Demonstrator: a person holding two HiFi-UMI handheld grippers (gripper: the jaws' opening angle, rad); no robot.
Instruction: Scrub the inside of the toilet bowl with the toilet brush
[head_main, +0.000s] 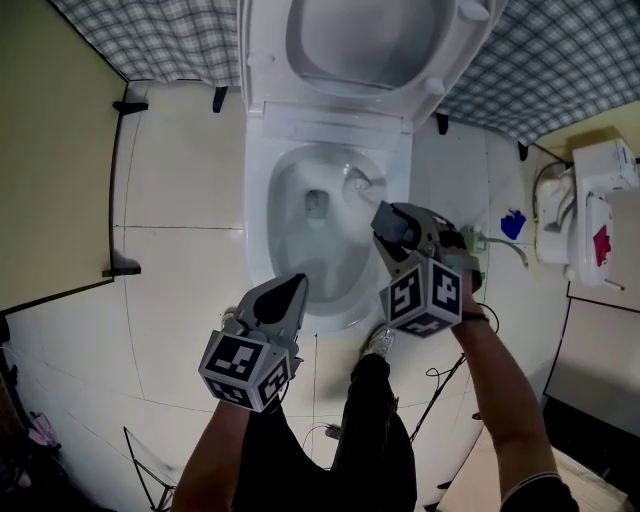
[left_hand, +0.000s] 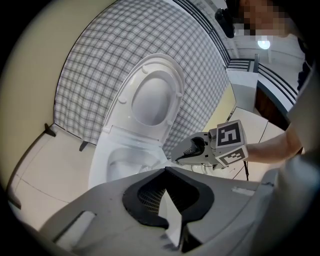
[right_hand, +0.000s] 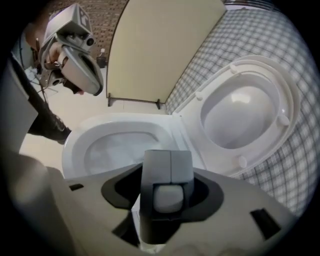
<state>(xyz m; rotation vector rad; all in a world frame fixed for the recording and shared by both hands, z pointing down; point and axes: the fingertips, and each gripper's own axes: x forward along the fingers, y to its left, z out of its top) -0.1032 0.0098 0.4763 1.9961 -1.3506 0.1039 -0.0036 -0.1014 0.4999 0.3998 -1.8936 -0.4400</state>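
The white toilet bowl (head_main: 262, 230) stands with its lid (head_main: 370, 40) raised. My right gripper (head_main: 386, 222) hangs over the bowl's right rim, shut on the grey handle (right_hand: 167, 172) of the toilet brush. The brush head (head_main: 358, 183) is inside the bowl, near the upper right wall. My left gripper (head_main: 292, 286) hovers over the bowl's front rim with its jaws together and nothing in them. In the left gripper view the right gripper (left_hand: 192, 150) is beside the bowl (left_hand: 117, 160). In the right gripper view the left gripper (right_hand: 80, 70) hangs above the bowl (right_hand: 100, 127).
A plaid-tiled wall (head_main: 150, 40) runs behind the toilet, with a yellow partition (head_main: 50, 150) to the left. At the right stands a white unit (head_main: 590, 210), with a blue object (head_main: 513, 224) on the floor nearby. The person's leg and shoe (head_main: 378, 342) are at the bowl's front, and a cable (head_main: 445, 380) lies on the floor.
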